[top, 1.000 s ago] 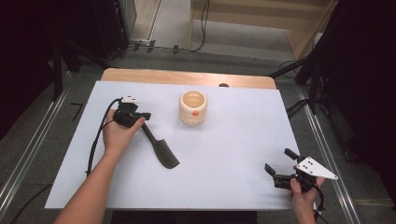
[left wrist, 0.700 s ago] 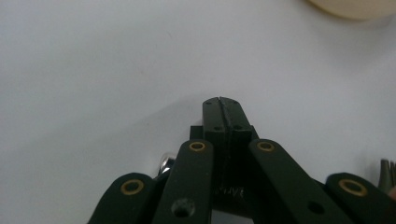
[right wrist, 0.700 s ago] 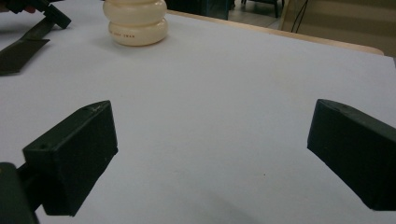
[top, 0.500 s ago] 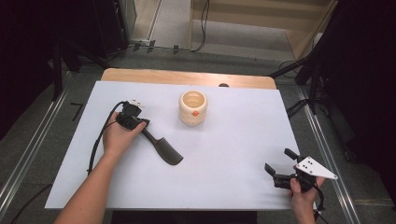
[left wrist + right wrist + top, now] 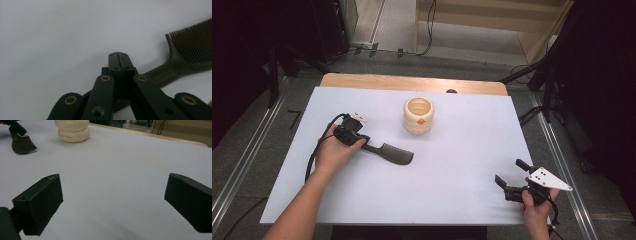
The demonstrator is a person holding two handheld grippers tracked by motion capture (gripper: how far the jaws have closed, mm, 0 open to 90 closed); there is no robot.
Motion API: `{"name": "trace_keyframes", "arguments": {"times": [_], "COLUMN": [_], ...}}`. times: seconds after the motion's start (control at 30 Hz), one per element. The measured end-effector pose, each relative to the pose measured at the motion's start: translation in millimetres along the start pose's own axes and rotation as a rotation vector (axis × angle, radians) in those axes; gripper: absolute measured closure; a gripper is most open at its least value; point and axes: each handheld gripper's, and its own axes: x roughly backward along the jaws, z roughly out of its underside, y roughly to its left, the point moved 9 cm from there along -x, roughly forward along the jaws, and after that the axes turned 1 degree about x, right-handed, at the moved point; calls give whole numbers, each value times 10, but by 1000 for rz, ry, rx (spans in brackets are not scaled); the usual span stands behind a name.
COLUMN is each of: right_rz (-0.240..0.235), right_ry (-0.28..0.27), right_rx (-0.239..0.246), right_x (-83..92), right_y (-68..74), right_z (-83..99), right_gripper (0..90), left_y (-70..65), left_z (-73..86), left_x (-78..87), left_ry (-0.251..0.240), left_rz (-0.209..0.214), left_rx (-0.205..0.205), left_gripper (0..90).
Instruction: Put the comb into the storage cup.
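Left gripper clamped on dark comb handle, flat on white bench.
Right gripper wide open, holding nothing, near cream pot.

White table sheet over a wooden tabletop, whose far edge shows bare. Cream ridged cup stands upright at centre far side, with a small orange mark on its near wall. Dark comb lies flat, left of centre, near the cup but apart from it. Left gripper, held in the person's left hand, sits at the comb's handle end; jaw state not readable from above. Right gripper, in the right hand at the near right corner, has jaws spread apart, nothing between them, well away from comb and cup.
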Motion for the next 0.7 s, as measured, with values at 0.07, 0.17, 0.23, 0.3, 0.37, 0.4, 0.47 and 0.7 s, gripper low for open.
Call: {"name": "trace_keyframes", "arguments": {"times": [0.07,0.17,0.23,0.3,0.37,0.4,0.47,0.7], "right_rz": [2,0,2,4,6,6,7,7], "right_ry": [0,1,0,3,8,7,8,10], "right_rx": [0,1,1,-1,3,5,4,3], "right_x": [0,1,-1,-2,-6,-6,-9,-11], "right_y": [-3,0,1,2,-2,-2,-3,-1], "right_z": [-1,0,1,3,7,6,6,7], "right_gripper": [2,1,2,1,2,2,2,2], "left_y": [-20,-49,-64,-85,-107,-117,-148,-274], "left_z": [25,62,88,114,141,157,183,268], "left_x": [15,38,54,72,86,95,109,150], "left_ry": [11,22,30,35,34,36,36,36], "left_rz": [10,24,28,30,39,43,52,80], "left_rx": [-5,-13,-22,-30,-29,-33,-38,-52], "left_gripper": [900,900,900,900,900,900,900,900]}}
